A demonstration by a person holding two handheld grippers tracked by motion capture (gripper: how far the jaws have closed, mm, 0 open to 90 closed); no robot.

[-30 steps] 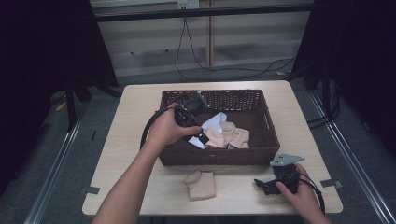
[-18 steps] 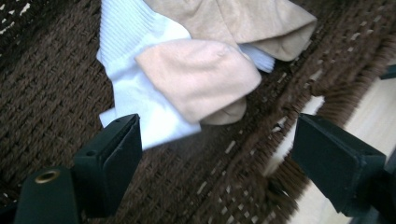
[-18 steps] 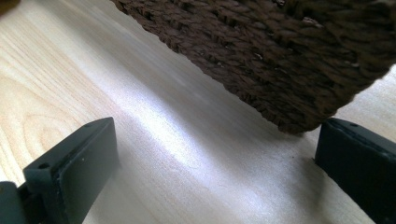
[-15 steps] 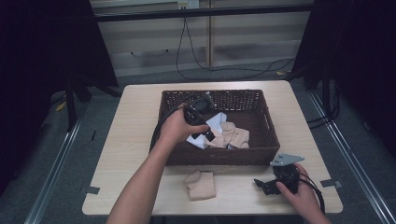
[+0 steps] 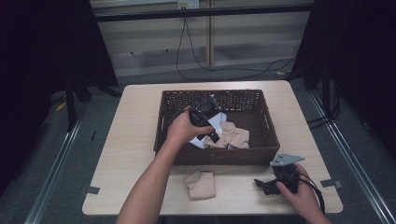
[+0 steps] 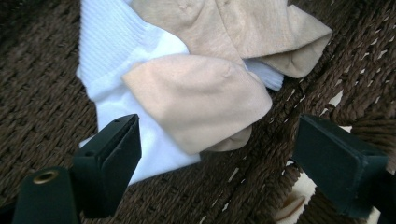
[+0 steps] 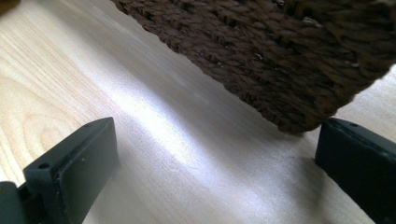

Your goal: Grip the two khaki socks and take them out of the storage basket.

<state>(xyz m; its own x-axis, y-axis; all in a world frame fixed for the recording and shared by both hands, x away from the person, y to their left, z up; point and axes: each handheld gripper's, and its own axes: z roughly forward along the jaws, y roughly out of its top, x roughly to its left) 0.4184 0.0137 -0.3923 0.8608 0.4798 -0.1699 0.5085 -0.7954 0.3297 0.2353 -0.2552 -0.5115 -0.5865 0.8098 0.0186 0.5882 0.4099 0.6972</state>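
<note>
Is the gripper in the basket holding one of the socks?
No. The left gripper is open over the beige sock and white sock, with nothing pinched. The right gripper is open too.

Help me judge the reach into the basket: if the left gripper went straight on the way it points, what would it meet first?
Most likely the beige sock, lying between and ahead of the open fingers of the left gripper, on top of the white sock. Depth is hard to read, so the white sock might touch first.

Left claw (image 5: 211,133) over socks (image 5: 231,136) in wicker basket (image 5: 266,122); right claw (image 5: 262,185) on table (image 5: 135,140).
</note>
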